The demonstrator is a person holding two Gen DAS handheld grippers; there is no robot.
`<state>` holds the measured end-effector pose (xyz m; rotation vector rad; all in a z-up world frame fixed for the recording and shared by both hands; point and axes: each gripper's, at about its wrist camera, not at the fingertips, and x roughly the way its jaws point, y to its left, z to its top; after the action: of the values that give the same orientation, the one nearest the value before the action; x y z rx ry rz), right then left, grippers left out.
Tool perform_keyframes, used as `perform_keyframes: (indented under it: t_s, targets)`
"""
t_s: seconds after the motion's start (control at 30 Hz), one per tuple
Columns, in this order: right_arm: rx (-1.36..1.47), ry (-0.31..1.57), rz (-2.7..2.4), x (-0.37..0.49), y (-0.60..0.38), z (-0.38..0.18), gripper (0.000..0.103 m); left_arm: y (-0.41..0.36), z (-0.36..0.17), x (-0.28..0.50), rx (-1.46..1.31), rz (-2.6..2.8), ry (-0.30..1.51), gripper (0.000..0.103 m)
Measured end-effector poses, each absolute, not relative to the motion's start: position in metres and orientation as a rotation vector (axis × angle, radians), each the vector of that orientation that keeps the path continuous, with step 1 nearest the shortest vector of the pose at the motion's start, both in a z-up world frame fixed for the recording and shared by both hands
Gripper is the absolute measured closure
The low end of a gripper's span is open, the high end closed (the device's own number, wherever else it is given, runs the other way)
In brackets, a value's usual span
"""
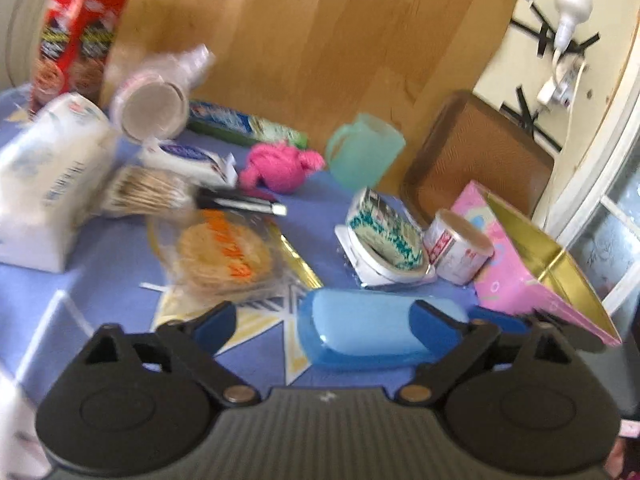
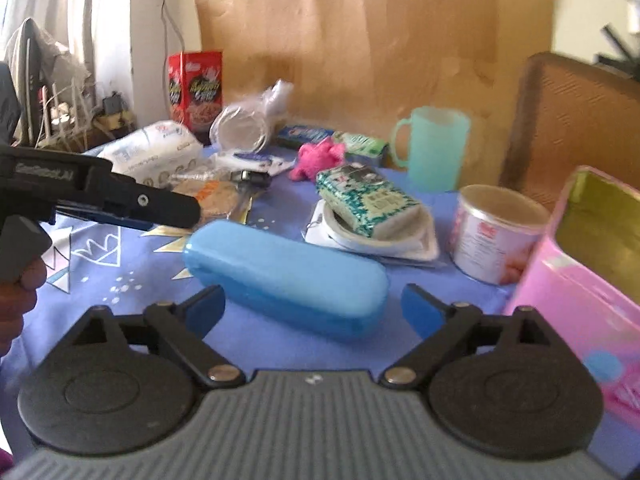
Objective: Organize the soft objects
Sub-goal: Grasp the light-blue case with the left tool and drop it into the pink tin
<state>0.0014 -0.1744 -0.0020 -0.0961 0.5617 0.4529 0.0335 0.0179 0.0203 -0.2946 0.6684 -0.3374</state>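
On the left of the blue patterned surface (image 1: 100, 280), at about nine o'clock in the left wrist view, lies a white soft tissue pack (image 1: 48, 184), with a red carton (image 1: 76, 44) standing behind it at eleven o'clock. Moving right, a clear bag of round crackers (image 1: 224, 252) lies near the centre-left, and at twelve o'clock a pink knotted cloth (image 1: 280, 166) rests in front of a green wrapped roll (image 1: 248, 126). Just right of it stands a teal plastic mug (image 1: 364, 152). Further right, at two o'clock, a small green-printed tissue packet (image 2: 368, 200) sits on a white dish (image 2: 376, 240), beside a white tin (image 2: 496, 236). At three o'clock the open pink box (image 2: 576, 280) with its gold lining appears empty as far as can be seen, and is judged to be the likely place for the soft things.

The left gripper (image 1: 322, 316) hovers with its jaws spread and nothing between the pads; the blue hard case (image 1: 368, 332) lies just ahead of it. The right gripper (image 2: 314, 308) likewise has its jaws spread wide, with the same case lying beyond them and not pinched. A hand (image 2: 16, 300) shows at the left edge of the right wrist view.

The sorting looks barely begun: the cloth, the tissue pack and the small packet all lie scattered among hard items, none gathered together yet.
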Motion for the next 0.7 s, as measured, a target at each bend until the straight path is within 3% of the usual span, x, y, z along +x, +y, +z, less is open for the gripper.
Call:
perform_keyframes:
  t_s: [0.07, 0.13, 0.17, 0.4, 0.7]
  targets:
    - [-0.128, 0.590, 0.489, 0.012, -0.170, -0.008, 0.006, 0.014, 0.013, 0.048, -0.320, -0.371, 0.719, 0.030]
    - [-0.119, 0.619, 0.509, 0.013, -0.170, -0.010, 0.007, 0.014, 0.004, 0.056, -0.384, -0.422, 0.754, 0.034]
    - [-0.112, 0.612, 0.513, 0.010, -0.171, -0.008, 0.012, 0.012, 0.005, 0.055, -0.384, -0.401, 0.750, 0.034]
    - [-0.010, 0.530, 0.439, -0.030, -0.198, 0.003, 0.012, -0.027, 0.035, 0.028, -0.293, -0.460, 0.695, 0.035]
    - [-0.028, 0.348, 0.185, -0.065, -0.296, 0.042, 0.012, -0.158, 0.091, 0.045, -0.174, -0.675, 0.574, 0.035]
